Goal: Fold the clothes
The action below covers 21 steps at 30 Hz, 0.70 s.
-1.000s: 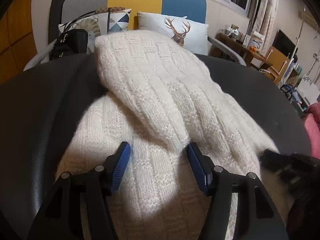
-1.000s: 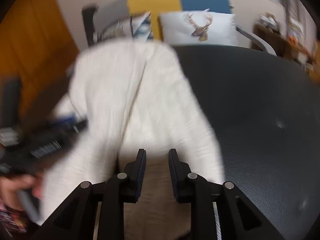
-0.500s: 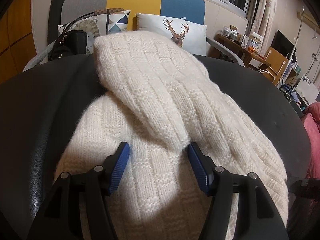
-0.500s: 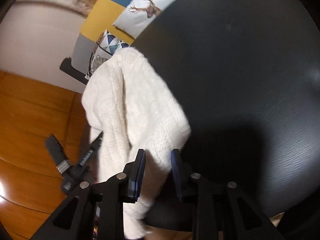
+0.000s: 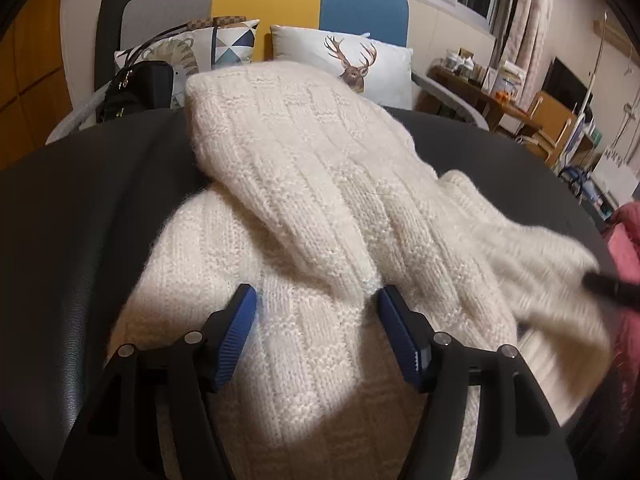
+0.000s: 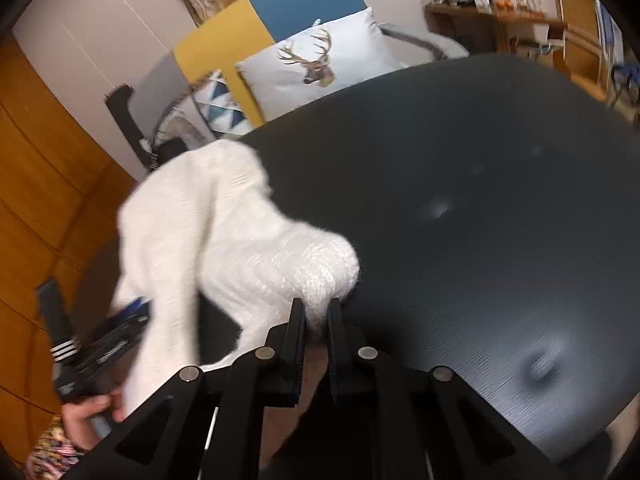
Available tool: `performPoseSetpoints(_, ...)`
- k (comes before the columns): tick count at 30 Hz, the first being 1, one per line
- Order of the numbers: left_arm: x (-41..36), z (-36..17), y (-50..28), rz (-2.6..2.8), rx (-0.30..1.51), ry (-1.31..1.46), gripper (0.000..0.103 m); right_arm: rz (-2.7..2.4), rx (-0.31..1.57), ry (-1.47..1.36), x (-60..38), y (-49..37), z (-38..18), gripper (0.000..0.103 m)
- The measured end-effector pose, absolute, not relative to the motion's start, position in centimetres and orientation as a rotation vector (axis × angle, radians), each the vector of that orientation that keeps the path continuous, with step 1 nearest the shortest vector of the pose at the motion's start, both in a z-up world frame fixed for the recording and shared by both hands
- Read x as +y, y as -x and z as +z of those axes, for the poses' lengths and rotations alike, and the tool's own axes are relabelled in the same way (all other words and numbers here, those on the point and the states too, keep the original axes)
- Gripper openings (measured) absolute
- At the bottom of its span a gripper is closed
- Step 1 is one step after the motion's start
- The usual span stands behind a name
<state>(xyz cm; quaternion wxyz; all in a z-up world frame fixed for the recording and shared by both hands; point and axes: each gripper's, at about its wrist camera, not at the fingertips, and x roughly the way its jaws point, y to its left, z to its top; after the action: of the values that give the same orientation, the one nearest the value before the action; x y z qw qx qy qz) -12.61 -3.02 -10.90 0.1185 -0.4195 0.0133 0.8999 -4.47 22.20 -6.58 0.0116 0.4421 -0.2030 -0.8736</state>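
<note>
Since before, right tool swung round, closing on sweater edge; sweater's length runs toward sofa; left tool apart, opening.

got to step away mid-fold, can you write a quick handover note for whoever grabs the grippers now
Left gripper: jaws opening, pads wide apart over the cream knitted sweater, nothing clamped.
Right gripper: jaws closing on a fluffy edge of the sweater at its right side, fabric between the pads.
Sweater lies on the round black table, bunched toward the person's side; one sleeve is already folded diagonally across the body.
Done: first sleeve fold.
Left: bring the pinched right-hand part over the body, then probably fold the body and square it up.
</note>
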Motion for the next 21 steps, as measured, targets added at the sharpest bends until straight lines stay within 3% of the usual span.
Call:
performPoseSetpoints(7,-1.8,-10.9,12.4,2.554,0.103,1.211,0.069,-2.922,-0.212,-1.491,26.7,8.9,-5.3,0.008)
performPoseSetpoints(9,-1.7,-10.8,12.4,2.553,0.112,1.211,0.069,-3.01,-0.061,-1.525,28.3,10.3,-5.0,0.0)
performPoseSetpoints(12,-2.6,-10.4,12.6,2.537,0.025,1.202,0.069,-3.148,0.134,-1.547,31.5,12.2,-4.3,0.0)
performPoseSetpoints(16,-4.6,-9.4,12.9,2.514,-0.229,1.192,0.069,-2.981,-0.187,-1.535,33.6,12.4,-3.4,0.003)
performPoseSetpoints(18,-5.3,-8.9,13.0,2.51,-0.338,1.188,0.069,-2.893,-0.166,-1.501,31.0,11.9,-3.7,0.007)
performPoseSetpoints(21,-5.1,-8.8,13.3,2.514,-0.335,1.227,0.069,-2.772,-0.16,-1.437,26.4,11.3,-4.4,0.01)
